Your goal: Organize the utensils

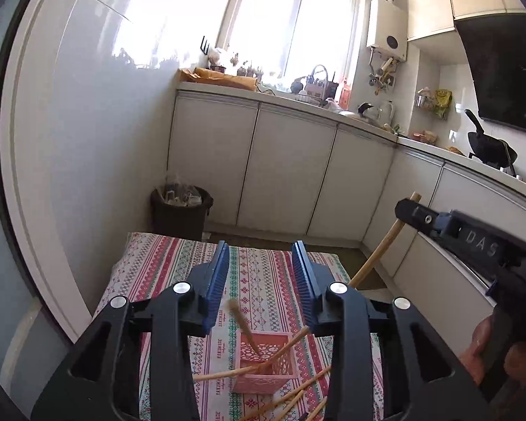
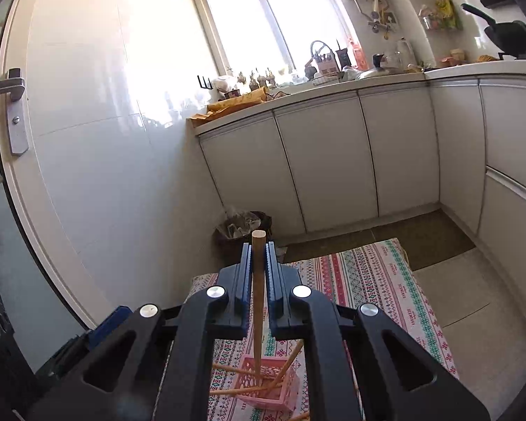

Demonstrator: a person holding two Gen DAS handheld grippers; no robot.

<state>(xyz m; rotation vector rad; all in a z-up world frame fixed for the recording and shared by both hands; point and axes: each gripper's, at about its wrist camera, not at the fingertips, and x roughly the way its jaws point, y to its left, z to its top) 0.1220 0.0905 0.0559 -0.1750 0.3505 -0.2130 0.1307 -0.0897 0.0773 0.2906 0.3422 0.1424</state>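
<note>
So the pink basket [image 1: 263, 361] sat near the front edge of a small table [image 1: 147, 259] with a striped cloth on it, and a few chopsticks were already leaning inside, their tops poking out past the rim on the left and right. More chopsticks [image 1: 291, 396] lay loose on the cloth just in front and to the right of the basket. The left gripper [image 1: 261, 273] hung above the basket with its jaws apart and nothing pinched between the blue pads; a blurry chopstick [image 1: 242, 322] stood below that gap with its low end in the basket. The right gripper [image 2: 258, 263] was clamped on one chopstick [image 2: 257, 301], held nearly upright with the lower end reaching down to the basket opening and the top sticking out above the pads. Room-wise, the far half of the cloth was bare, the table's far edge faced open floor before the white cabinets [image 2: 322, 165], and a dark bin [image 1: 180, 210] sat near the far left corner by the wall.
</note>
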